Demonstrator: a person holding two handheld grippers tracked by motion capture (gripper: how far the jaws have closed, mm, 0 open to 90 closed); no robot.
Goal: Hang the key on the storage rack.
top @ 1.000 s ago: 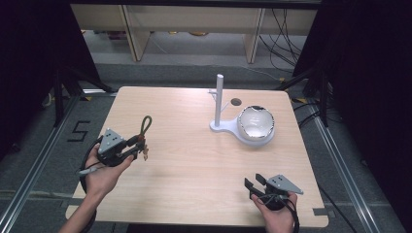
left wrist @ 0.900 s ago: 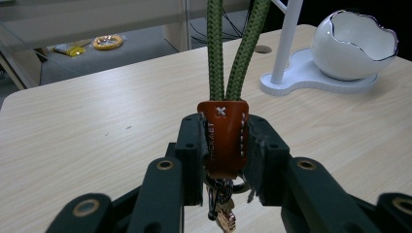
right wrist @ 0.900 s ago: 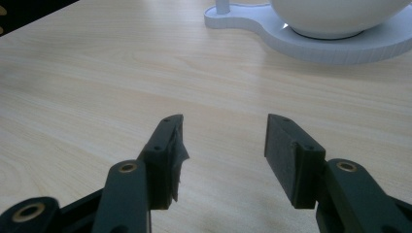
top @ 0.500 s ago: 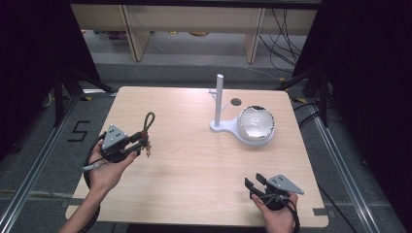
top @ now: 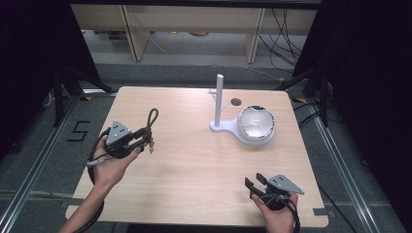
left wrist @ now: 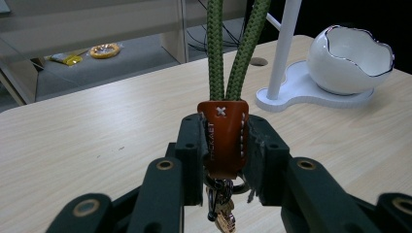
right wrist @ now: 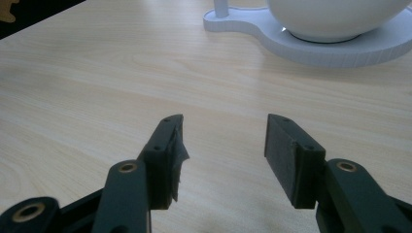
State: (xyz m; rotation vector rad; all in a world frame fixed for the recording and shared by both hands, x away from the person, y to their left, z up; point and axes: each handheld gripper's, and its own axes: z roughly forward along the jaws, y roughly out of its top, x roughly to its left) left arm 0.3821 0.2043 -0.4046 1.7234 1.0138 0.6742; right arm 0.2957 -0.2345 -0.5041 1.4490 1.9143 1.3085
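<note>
One keychain [left wrist: 223, 138], green cord loop with brown leather tab, clenched in the left gripper [top: 141, 141] fingers above the bench [top: 194, 170]. Right gripper [right wrist: 221, 155] fingers spread, grasping nothing, near the white stand [top: 221, 124].

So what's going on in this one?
A person works at a wooden table with a gripper in each hand. The left gripper is shut on the brown leather tab of a keychain, whose green cord loop points away from the hand while a metal ring and clip hang below the jaws. The right gripper rests open near the table's front edge with nothing between its jaws. Farther back stands a white stand with a post, its base holding a white eggshell-shaped bowl.
</note>
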